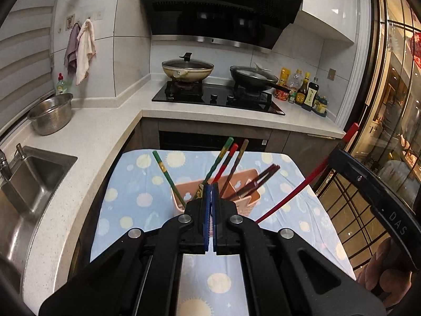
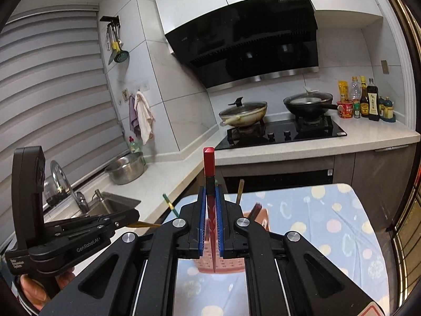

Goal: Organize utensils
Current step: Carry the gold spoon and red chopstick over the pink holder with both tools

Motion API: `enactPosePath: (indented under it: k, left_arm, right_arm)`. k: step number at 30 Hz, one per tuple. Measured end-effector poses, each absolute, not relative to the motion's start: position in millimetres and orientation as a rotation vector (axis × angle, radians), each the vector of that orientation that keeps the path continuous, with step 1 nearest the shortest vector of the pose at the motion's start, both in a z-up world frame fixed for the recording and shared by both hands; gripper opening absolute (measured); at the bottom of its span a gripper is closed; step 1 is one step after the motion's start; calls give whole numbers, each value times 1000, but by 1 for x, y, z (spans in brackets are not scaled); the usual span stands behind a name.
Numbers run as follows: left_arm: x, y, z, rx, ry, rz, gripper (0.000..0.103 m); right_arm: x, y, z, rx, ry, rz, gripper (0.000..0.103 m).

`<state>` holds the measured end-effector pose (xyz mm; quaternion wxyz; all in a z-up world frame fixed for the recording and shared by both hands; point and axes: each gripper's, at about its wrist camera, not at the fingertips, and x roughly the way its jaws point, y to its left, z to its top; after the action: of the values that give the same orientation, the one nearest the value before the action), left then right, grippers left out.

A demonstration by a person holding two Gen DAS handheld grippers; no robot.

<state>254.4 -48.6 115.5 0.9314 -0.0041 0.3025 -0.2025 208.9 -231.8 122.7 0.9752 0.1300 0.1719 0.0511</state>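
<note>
A white speckled countertop (image 1: pixel 86 137) runs in an L along pale tiled walls, with a steel sink (image 1: pixel 31 181) set into it below slatted window blinds (image 2: pixel 47 84). A black gas hob (image 1: pixel 218 97) sits under a slanted black range hood (image 1: pixel 221 8), with white cabinets above and dark cabinet fronts below. At the right, a glass door (image 1: pixel 394 105) with dark bars glows with warm yellow light.

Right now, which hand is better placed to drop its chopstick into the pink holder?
Probably right: the right fingers clamp the red chopstick with its tip over the pink holder. The left fingers sit off to the side with a gold-tipped chopstick.
</note>
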Motion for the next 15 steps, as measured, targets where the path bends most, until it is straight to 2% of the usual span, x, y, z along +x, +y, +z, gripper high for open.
enactPosePath:
  k: [7, 15]
  left_arm:
    - [282, -57, 134, -12, 589, -412, 0]
    - [306, -65, 126, -24, 626, -416, 1]
  right_arm:
    - [244, -242, 157, 254, 265, 76, 7]
    - [283, -244, 161, 248, 254, 57, 7]
